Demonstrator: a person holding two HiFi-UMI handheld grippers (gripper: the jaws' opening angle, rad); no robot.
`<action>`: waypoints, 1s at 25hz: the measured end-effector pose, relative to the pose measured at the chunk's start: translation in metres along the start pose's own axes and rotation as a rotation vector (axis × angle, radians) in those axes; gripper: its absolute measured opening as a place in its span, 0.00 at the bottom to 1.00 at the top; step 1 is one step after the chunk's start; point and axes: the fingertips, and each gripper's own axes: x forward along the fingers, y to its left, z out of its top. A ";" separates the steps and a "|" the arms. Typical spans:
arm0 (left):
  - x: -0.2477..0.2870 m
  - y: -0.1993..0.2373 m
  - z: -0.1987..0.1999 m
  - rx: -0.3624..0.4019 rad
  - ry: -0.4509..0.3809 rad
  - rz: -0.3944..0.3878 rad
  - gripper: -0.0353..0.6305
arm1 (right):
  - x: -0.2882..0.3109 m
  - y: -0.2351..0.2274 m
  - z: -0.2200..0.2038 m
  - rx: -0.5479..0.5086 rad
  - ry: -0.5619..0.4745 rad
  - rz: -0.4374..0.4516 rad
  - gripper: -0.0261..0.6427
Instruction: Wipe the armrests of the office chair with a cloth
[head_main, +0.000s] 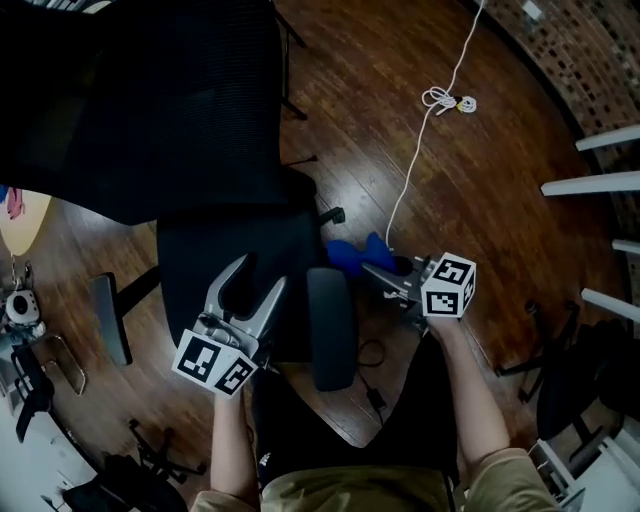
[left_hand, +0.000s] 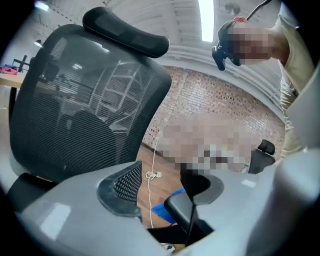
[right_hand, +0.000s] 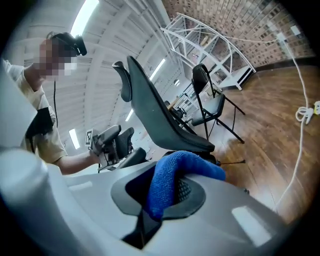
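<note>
The black office chair (head_main: 230, 250) stands in front of me, its mesh backrest (left_hand: 85, 100) at the far side. Its right armrest (head_main: 331, 325) lies between my two hands and its left armrest (head_main: 109, 318) is out to the left. My left gripper (head_main: 258, 275) hovers over the seat with its jaws apart and nothing between them; in the left gripper view (left_hand: 160, 187) the right armrest (left_hand: 181, 210) shows beyond the jaws. My right gripper (head_main: 372, 268) is just right of the right armrest's far end, shut on a blue cloth (right_hand: 172, 175) that bulges out of the jaws.
A white cable (head_main: 420, 150) runs across the wooden floor (head_main: 500, 250) to a coil at the back. White frame rails (head_main: 600, 185) stand at the right, and another chair's base (head_main: 560, 380) is at lower right. A table's edge (head_main: 25, 220) and gear lie at the left.
</note>
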 end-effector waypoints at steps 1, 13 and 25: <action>-0.001 -0.003 0.001 0.001 0.003 -0.011 0.39 | 0.004 0.001 -0.002 0.010 0.010 0.008 0.07; -0.019 -0.002 -0.004 -0.028 -0.031 -0.016 0.38 | 0.079 0.031 -0.044 0.274 0.022 0.440 0.07; -0.025 0.024 -0.028 -0.044 0.004 0.018 0.38 | 0.090 -0.011 -0.072 0.362 0.233 0.439 0.06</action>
